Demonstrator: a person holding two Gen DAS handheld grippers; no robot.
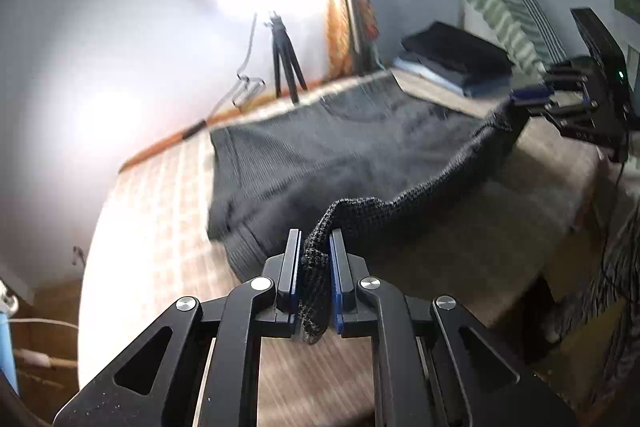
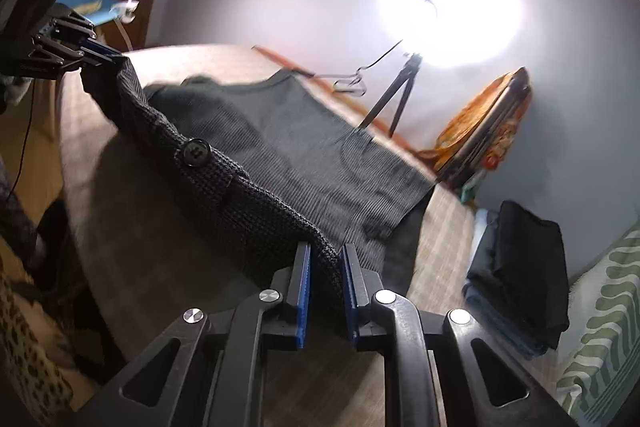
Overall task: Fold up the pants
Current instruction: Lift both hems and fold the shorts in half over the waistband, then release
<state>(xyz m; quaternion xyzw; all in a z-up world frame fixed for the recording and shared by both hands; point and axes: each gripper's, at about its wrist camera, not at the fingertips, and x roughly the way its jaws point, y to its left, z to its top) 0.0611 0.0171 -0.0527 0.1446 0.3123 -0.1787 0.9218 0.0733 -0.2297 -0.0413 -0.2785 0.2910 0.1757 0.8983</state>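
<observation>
Dark grey ribbed pants (image 1: pixel 320 151) lie spread on the bed, also in the right wrist view (image 2: pixel 304 155). Their knitted waistband, with a black button (image 2: pixel 196 153), is stretched in the air between both grippers. My left gripper (image 1: pixel 315 239) is shut on one end of the waistband; it also shows at the far left of the right wrist view (image 2: pixel 102 57). My right gripper (image 2: pixel 325 251) is shut on the other end of the waistband; it also shows at the right of the left wrist view (image 1: pixel 524 97).
A striped bedcover (image 1: pixel 160 211) lies under the pants. A stack of folded dark clothes (image 1: pixel 456 59) sits near a green patterned pillow (image 1: pixel 508 15). A tripod (image 1: pixel 286 63) with a bright lamp and a wire hanger (image 1: pixel 248 87) stand by the wall.
</observation>
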